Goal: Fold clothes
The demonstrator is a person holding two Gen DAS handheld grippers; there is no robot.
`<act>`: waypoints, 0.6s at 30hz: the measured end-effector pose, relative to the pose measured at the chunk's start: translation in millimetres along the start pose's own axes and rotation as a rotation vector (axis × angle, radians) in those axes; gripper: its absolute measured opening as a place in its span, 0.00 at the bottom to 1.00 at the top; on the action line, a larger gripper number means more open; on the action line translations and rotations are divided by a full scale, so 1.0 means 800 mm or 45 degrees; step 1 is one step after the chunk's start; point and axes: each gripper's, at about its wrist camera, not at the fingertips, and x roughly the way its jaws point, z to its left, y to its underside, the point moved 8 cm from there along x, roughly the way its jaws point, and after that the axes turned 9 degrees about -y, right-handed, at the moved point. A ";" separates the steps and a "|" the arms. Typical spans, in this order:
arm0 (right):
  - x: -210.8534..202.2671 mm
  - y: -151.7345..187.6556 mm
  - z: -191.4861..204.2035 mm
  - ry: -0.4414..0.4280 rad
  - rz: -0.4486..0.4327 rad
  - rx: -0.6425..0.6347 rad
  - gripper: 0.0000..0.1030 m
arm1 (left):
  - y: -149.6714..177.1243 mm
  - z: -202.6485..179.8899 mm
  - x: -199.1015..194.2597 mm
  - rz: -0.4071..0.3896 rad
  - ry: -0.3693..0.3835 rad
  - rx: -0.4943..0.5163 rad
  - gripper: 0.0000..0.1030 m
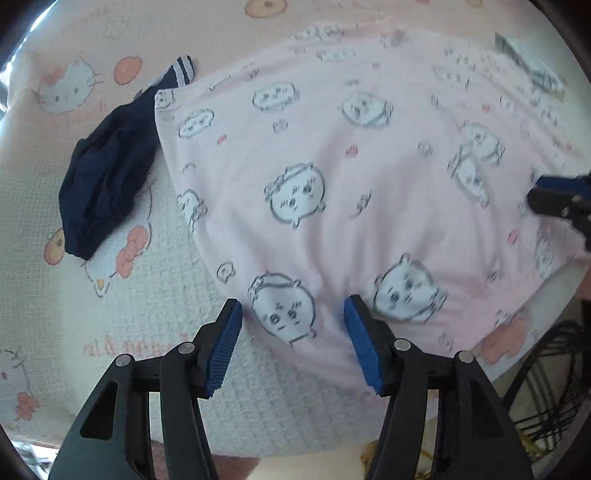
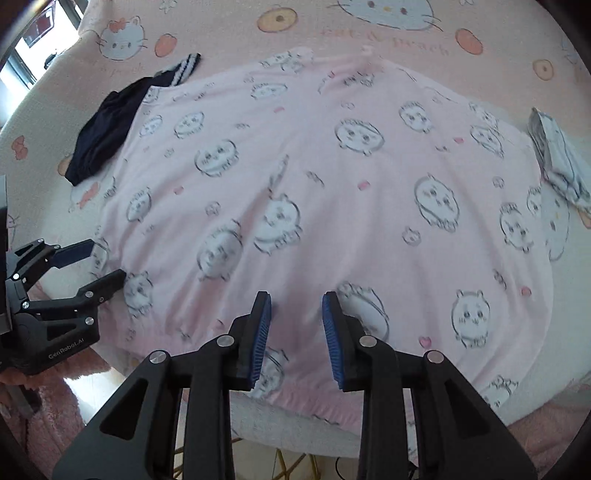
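Pink printed garment [image 2: 314,192] spread flat across the bed [image 2: 229,22], over a cartoon-cat sheet. Dark navy garment [image 2: 107,125] with a white-striped cuff bunched at its far left corner, partly tucked under the pink edge. Folded grey-white item [image 2: 557,158] lying just off its right edge. Left gripper [image 1: 293,317] wide apart above the near hem, holding nothing. Right gripper [image 2: 296,312] narrowly parted over the hem, pads clear of the cloth.
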 end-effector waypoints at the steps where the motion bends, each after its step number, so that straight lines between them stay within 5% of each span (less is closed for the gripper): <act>1: -0.004 0.009 -0.010 0.022 0.011 0.005 0.28 | 0.004 0.009 -0.002 0.043 -0.012 -0.025 0.60; 3: -0.027 0.019 -0.031 0.070 -0.028 0.008 0.28 | 0.005 0.027 -0.011 0.080 -0.040 -0.091 0.60; 6: -0.087 0.017 -0.071 0.123 -0.196 0.053 0.31 | -0.012 0.023 -0.042 -0.032 0.017 -0.124 0.60; 10: -0.085 0.051 -0.133 0.090 -0.067 0.209 0.33 | -0.035 -0.024 -0.048 -0.045 0.175 -0.132 0.60; 14: -0.086 0.110 -0.187 0.162 0.058 0.422 0.33 | -0.032 -0.059 -0.041 0.000 0.113 -0.056 0.60; 18: -0.117 0.095 -0.192 0.063 -0.098 0.461 0.34 | -0.034 -0.080 -0.047 0.018 0.135 -0.063 0.60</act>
